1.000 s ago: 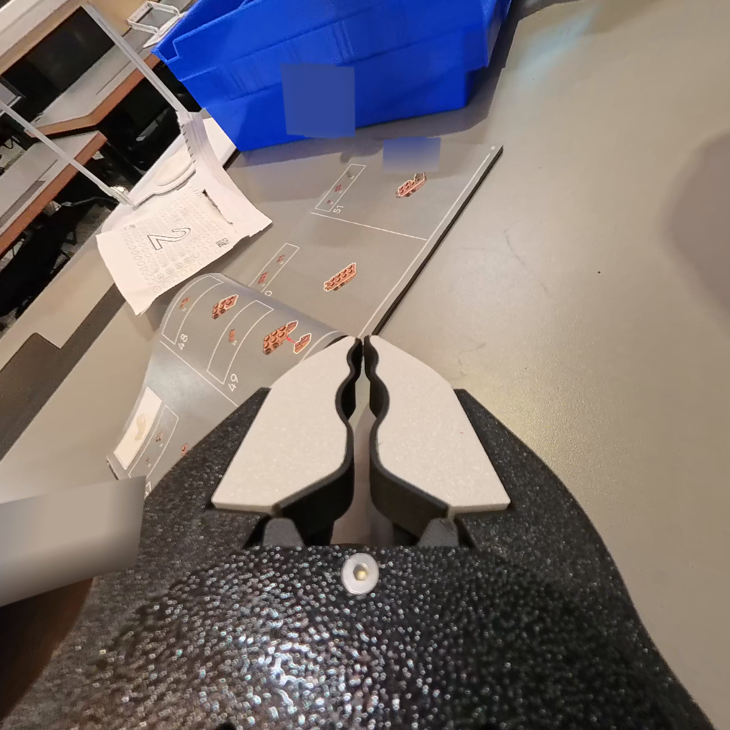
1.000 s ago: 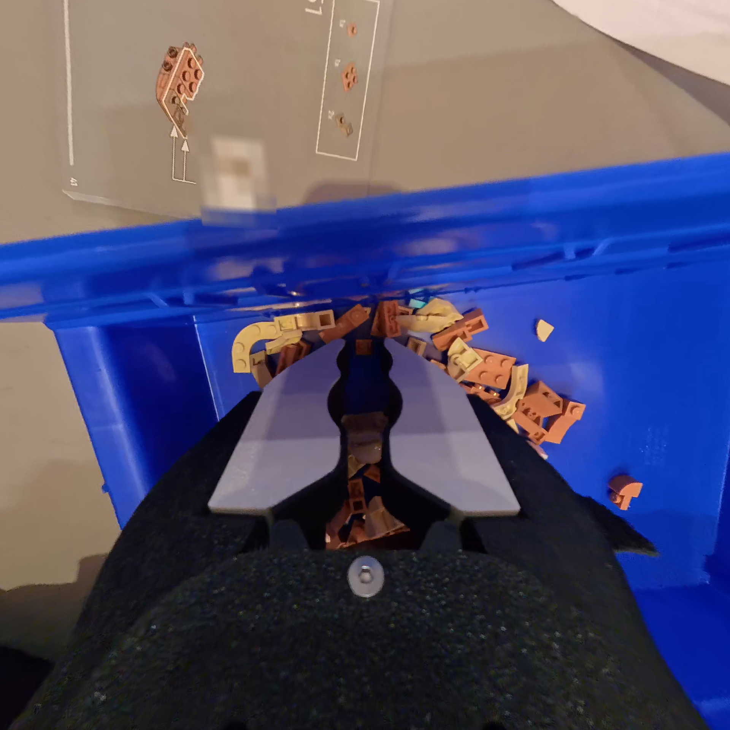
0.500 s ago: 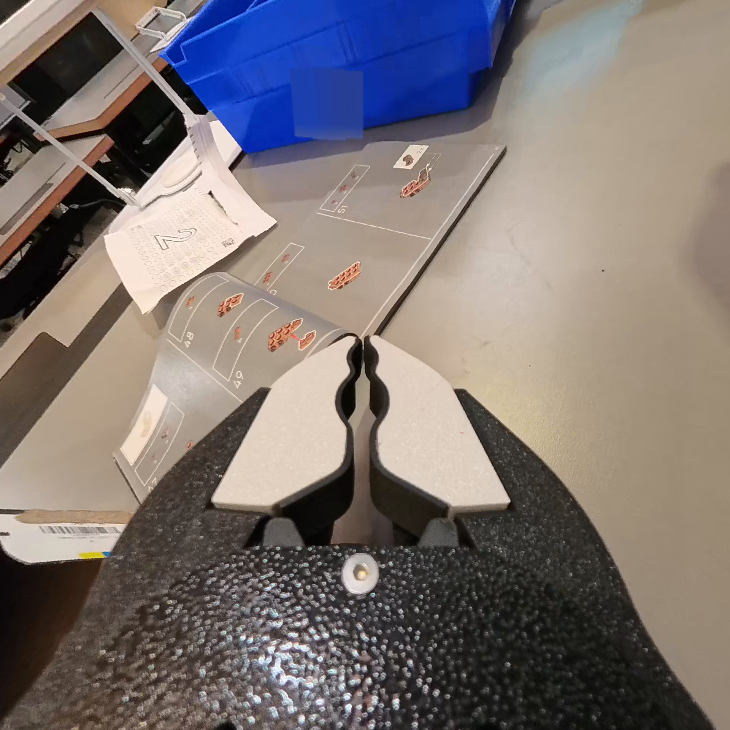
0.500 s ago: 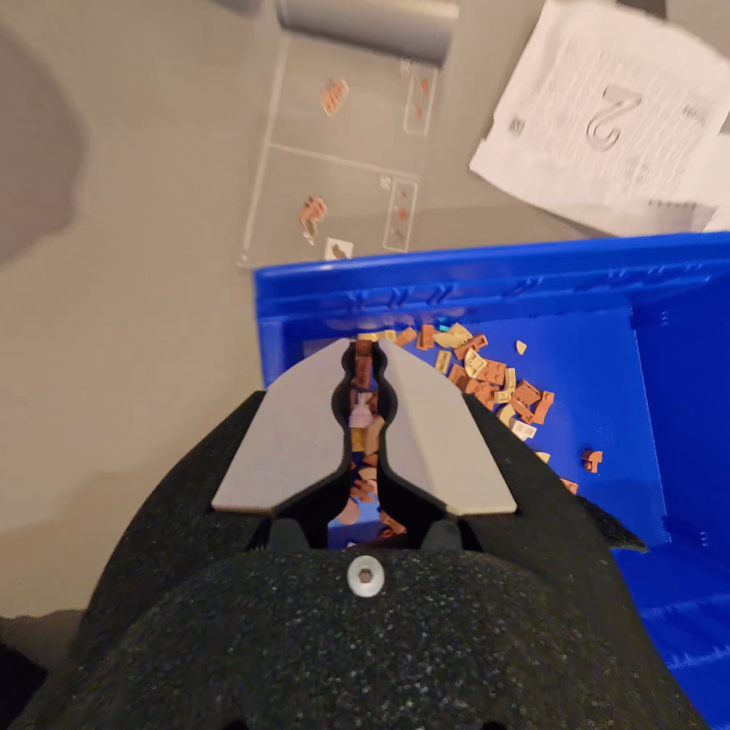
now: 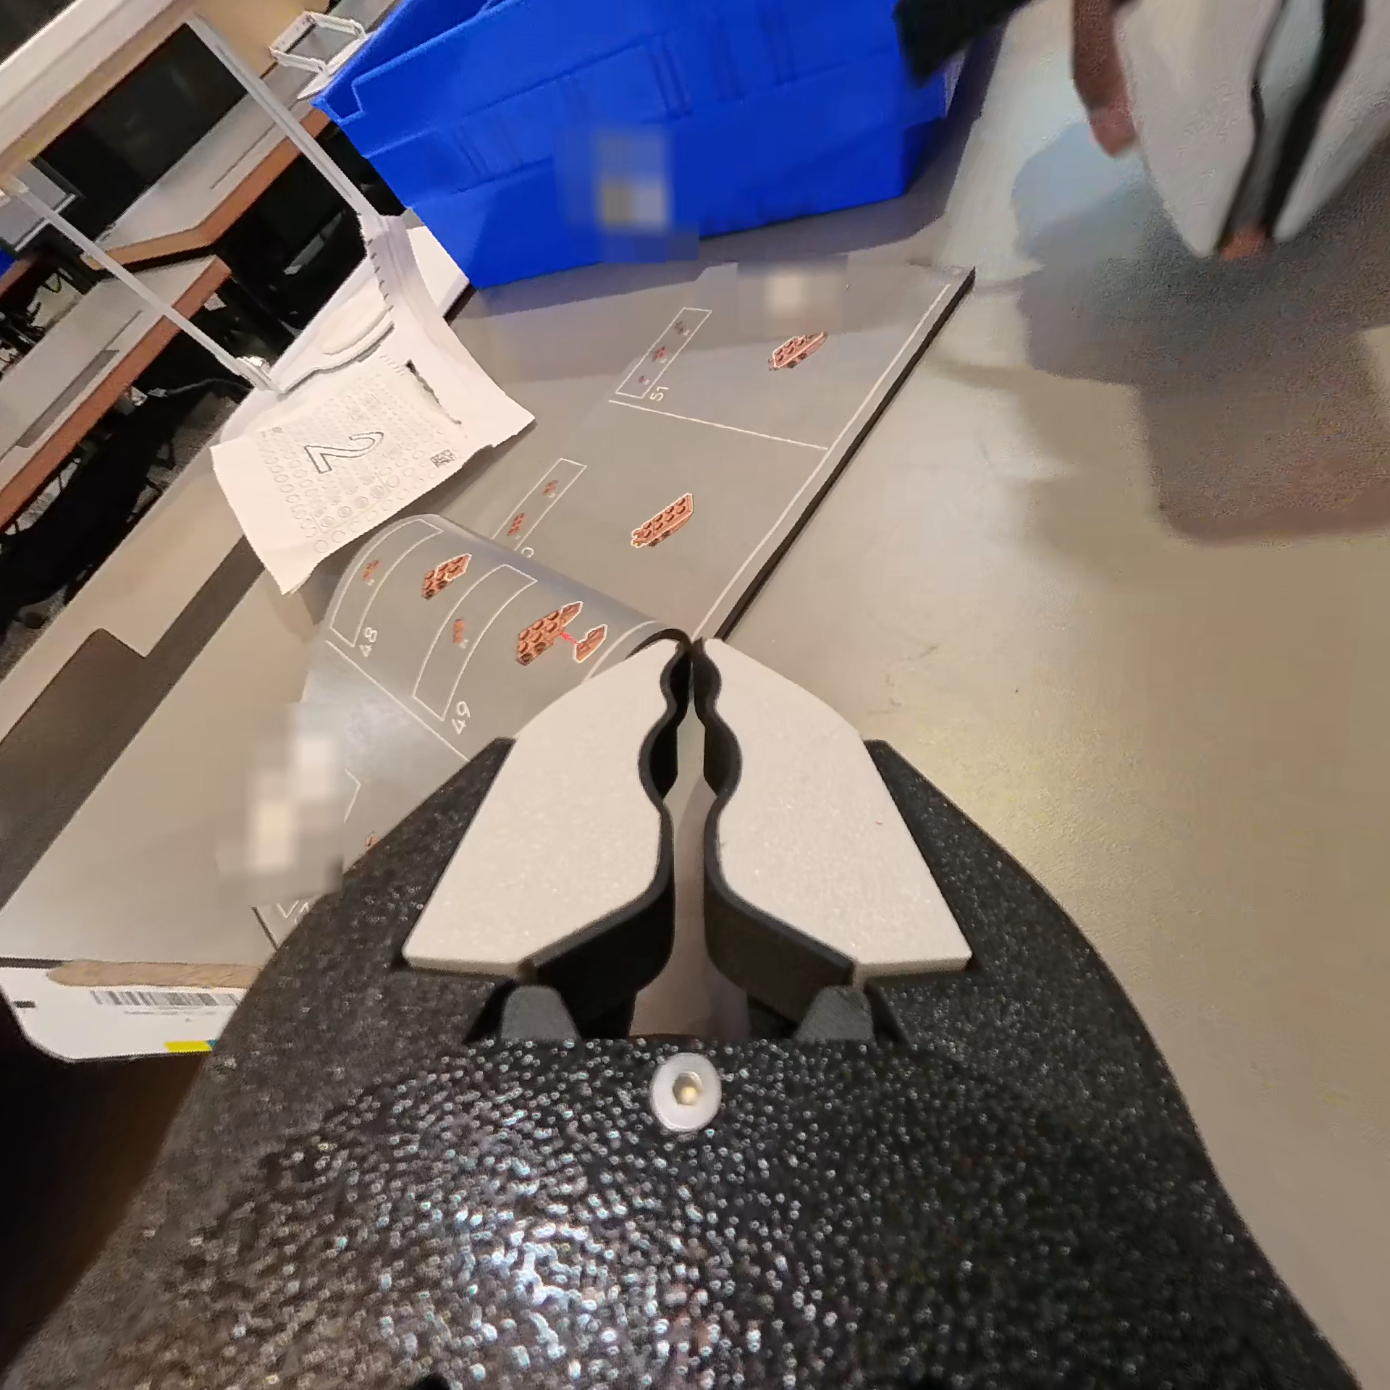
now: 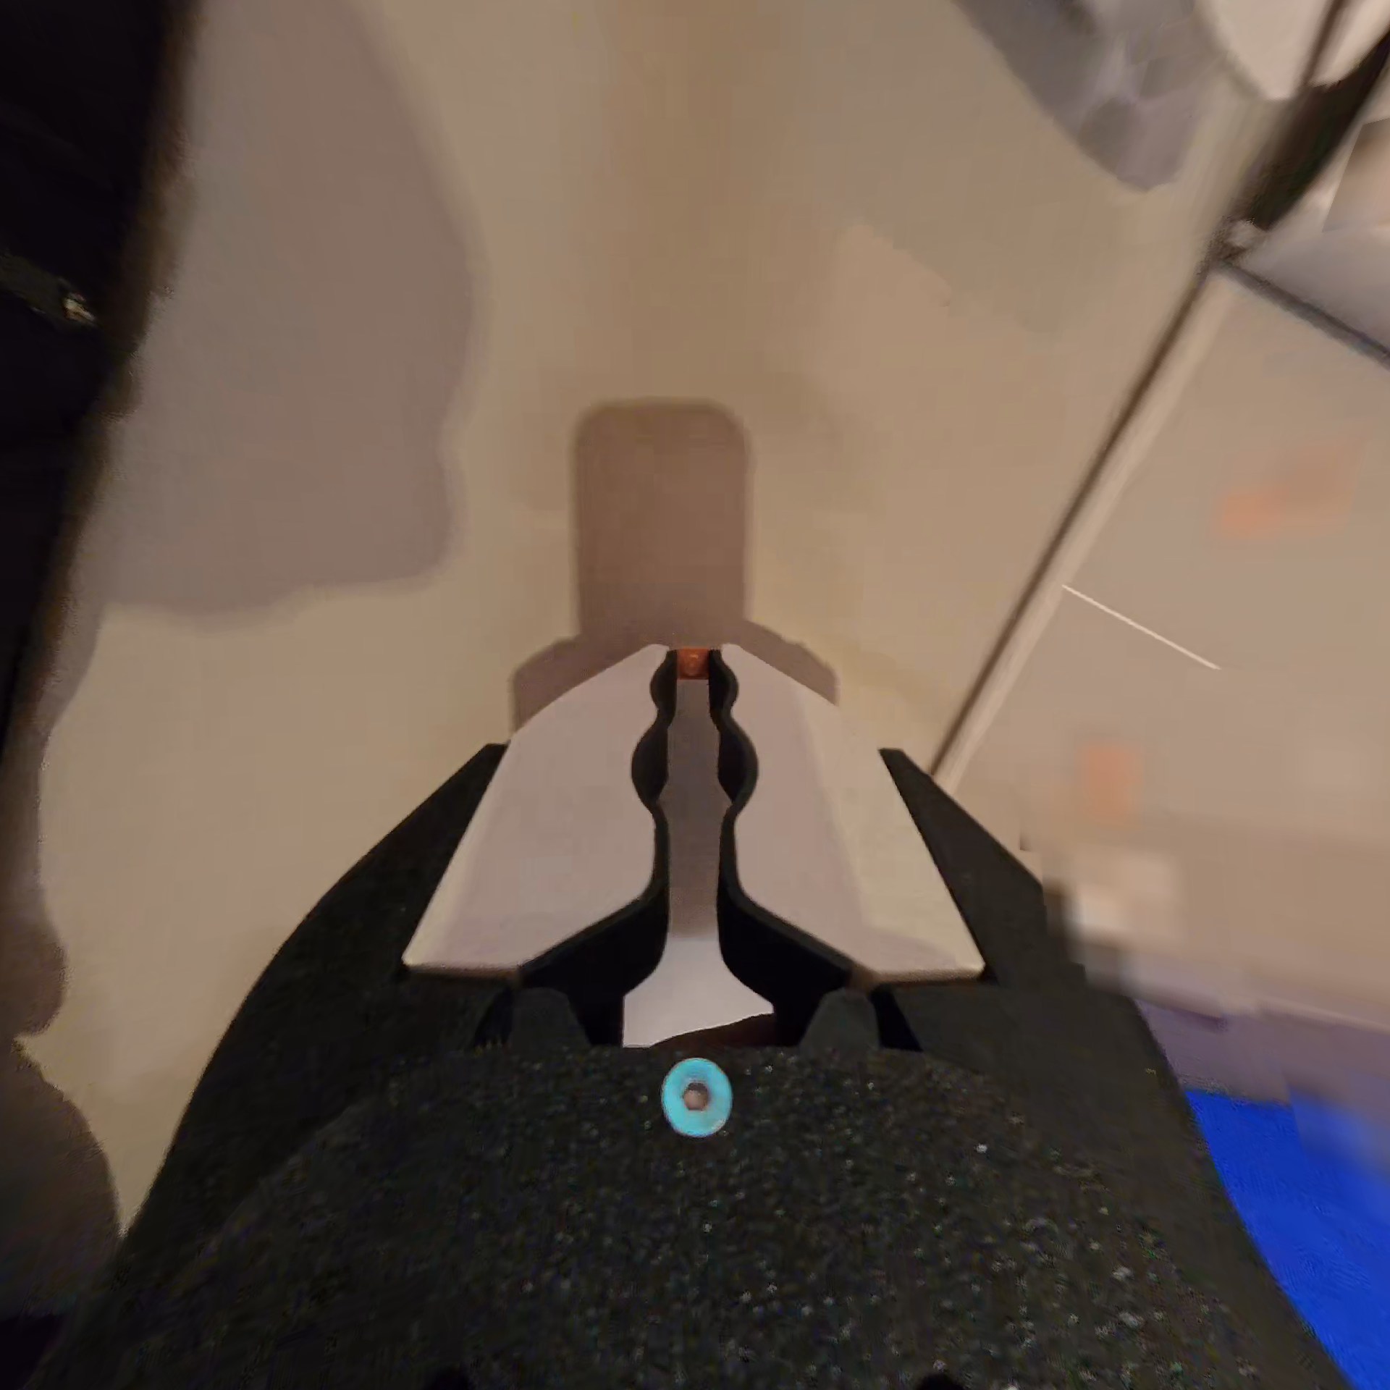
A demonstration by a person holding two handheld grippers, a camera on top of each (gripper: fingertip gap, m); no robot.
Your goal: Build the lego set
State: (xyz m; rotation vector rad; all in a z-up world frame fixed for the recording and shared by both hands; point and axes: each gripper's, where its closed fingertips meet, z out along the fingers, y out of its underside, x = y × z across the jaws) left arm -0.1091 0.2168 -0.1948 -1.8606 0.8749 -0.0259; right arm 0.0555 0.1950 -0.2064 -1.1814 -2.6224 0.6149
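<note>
Fingertips on my right gripper (image 6: 693, 662) are pinching a tiny orange brick (image 6: 693, 665) right at the very tip, hovering over bare beige table (image 6: 301, 714), probably so it stays visible. My left gripper (image 5: 690, 648) is pressed together on the curled page edge of the instruction booklet (image 5: 677, 451), which looks like it's keeping it open.

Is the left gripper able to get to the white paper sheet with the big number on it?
Probably yes. The left gripper, jaws shut with nothing between them, sits over the grey instruction booklet. The white paper sheet lies beyond the booklet's curled page, uncovered, with nothing standing between.
</note>
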